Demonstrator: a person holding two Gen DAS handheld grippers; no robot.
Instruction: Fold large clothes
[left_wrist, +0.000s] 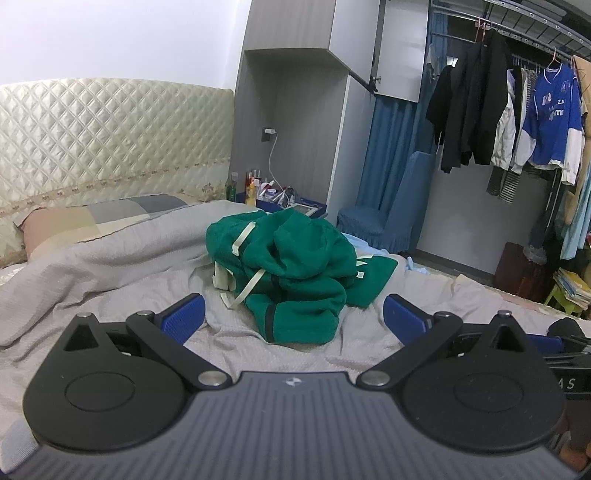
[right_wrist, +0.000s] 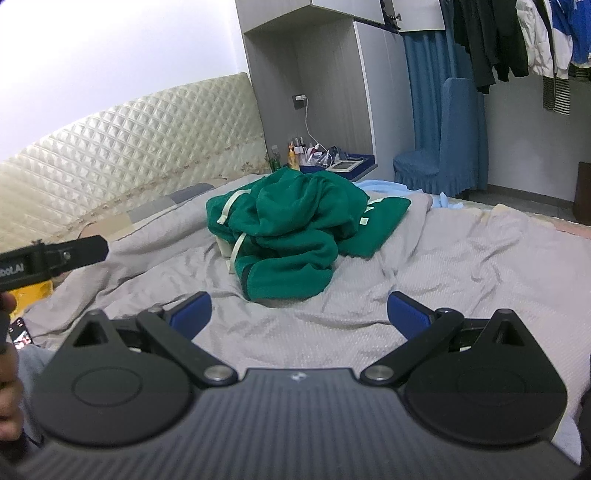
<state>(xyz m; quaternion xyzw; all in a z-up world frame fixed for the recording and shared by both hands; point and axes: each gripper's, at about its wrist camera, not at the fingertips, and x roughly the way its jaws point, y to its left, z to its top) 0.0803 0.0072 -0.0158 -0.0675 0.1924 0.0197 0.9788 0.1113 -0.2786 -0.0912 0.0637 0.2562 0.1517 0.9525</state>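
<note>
Waiting is all the tools do for now, because the folding has not begun. The left tool (left_wrist: 293, 314) has its blue pads (left_wrist: 184, 317) spread wide apart and holds nothing. The right tool (right_wrist: 298, 314) is just the same: wide open and empty. Both sit near the hoodie (left_wrist: 291, 266) but do not touch it.

The green hoodie lies in a messy heap in the middle of the bed (left_wrist: 110, 280). Pale strips show on it. One part sticks out flat to the right, and the rest is bunched up. I think all the work is still left: spread it flat, fold in the sleeves, then fold the body.

On the left is a shiny padded headboard (left_wrist: 110, 136). A pillow (left_wrist: 92, 221) lies under it. The grey bedcover (right_wrist: 424, 280) is full of wrinkles, so the hoodie may not lie smooth on it. Past the heap is a grey cupboard (left_wrist: 295, 110) with a charger plugged in. Small bottles (left_wrist: 255, 184) stand on a blue nightstand (right_wrist: 354, 166). Next comes a blue curtain (left_wrist: 391, 147) and a blue chair (left_wrist: 391, 214). Far right, dark and blue clothes (left_wrist: 517, 110) hang on a rail.
</note>
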